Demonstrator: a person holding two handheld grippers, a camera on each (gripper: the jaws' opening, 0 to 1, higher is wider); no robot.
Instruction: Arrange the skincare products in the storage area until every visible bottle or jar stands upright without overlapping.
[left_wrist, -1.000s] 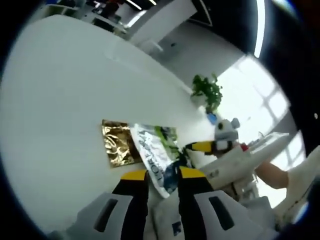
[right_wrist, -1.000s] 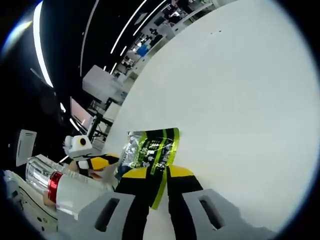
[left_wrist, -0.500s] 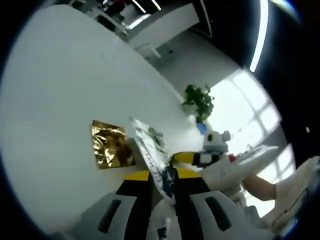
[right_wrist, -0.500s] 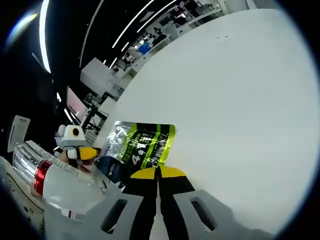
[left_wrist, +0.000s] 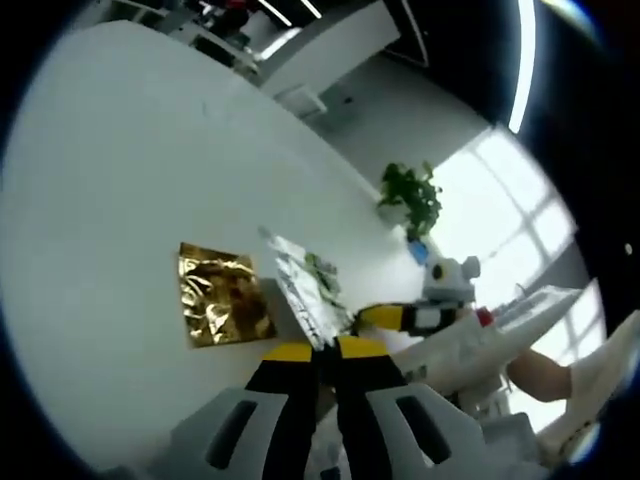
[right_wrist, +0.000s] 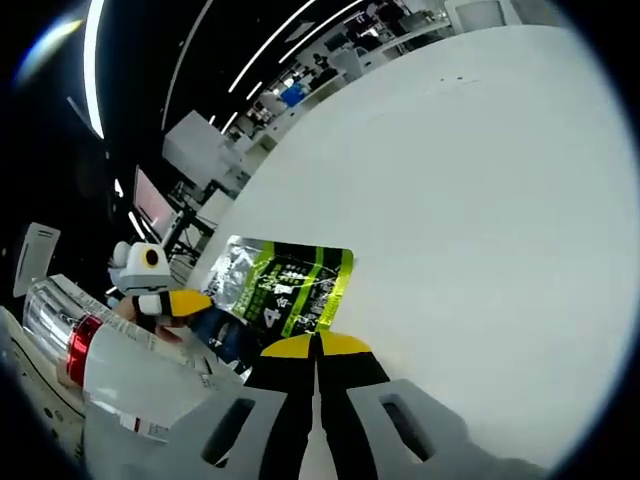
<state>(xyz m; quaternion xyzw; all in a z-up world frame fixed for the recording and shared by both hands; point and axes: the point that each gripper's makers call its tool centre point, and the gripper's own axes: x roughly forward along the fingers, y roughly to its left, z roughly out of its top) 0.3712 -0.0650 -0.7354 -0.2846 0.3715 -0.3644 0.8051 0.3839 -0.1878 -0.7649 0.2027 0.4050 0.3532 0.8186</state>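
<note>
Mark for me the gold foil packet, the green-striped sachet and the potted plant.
gold foil packet (left_wrist: 215, 302), left gripper view, middle of its crinkled face.
green-striped sachet (right_wrist: 290, 290), right gripper view, on its printed front above the claw.
potted plant (left_wrist: 412, 195), left gripper view, on the leaves.

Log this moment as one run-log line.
left gripper: shut on green sachet | right gripper: shut on green sachet | gold sachet: flat on white table
</note>
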